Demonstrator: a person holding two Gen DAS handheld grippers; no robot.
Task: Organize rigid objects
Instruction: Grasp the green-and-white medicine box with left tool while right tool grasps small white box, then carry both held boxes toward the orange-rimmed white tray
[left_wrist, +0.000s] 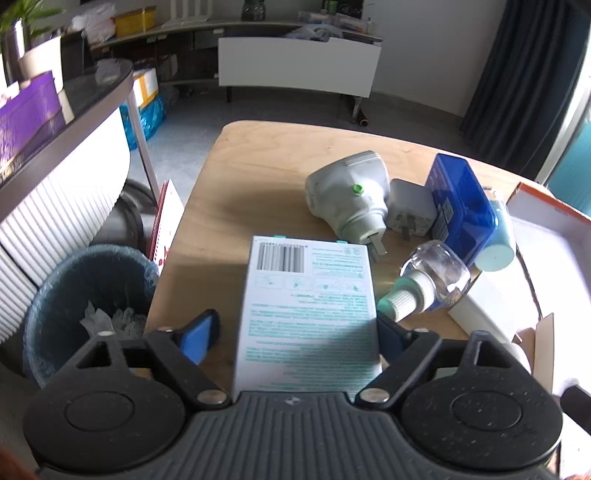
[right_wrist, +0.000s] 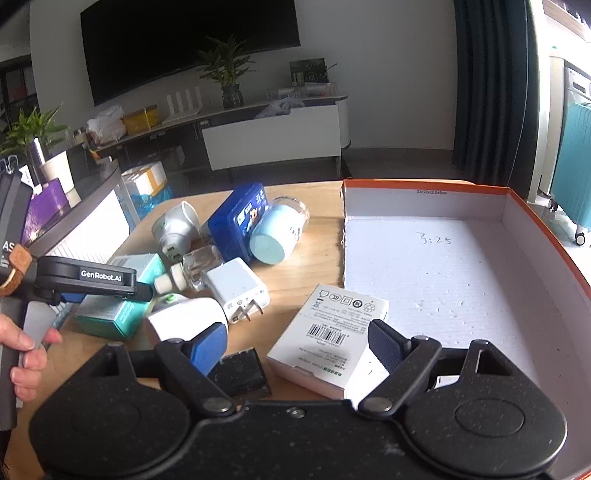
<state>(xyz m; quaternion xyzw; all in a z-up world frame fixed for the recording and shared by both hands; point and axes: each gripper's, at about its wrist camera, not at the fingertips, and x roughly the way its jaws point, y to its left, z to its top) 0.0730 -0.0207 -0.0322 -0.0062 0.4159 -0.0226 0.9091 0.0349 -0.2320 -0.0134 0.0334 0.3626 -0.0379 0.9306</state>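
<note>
My left gripper (left_wrist: 295, 332) is open around a white and teal box (left_wrist: 308, 314) that lies on the wooden table (left_wrist: 240, 177); its left pad stands clear of the box. Beyond it lie a white plug-in device (left_wrist: 347, 192), a white charger (left_wrist: 410, 212), a blue box (left_wrist: 458, 206), a clear bottle (left_wrist: 432, 280) and a light-blue cylinder (left_wrist: 496, 236). My right gripper (right_wrist: 297, 341) is open above a white barcode box (right_wrist: 328, 332) and a black block (right_wrist: 240, 373). The left gripper (right_wrist: 88, 278) also shows in the right wrist view, over the teal box (right_wrist: 118, 314).
An open orange-edged carton (right_wrist: 443, 258) with a white floor stands on the table's right. A lined waste bin (left_wrist: 88, 295) stands left of the table, beside a white radiator-like unit (left_wrist: 55, 206). A second white charger (right_wrist: 238, 288) and another white plug-in device (right_wrist: 184, 317) lie mid-table.
</note>
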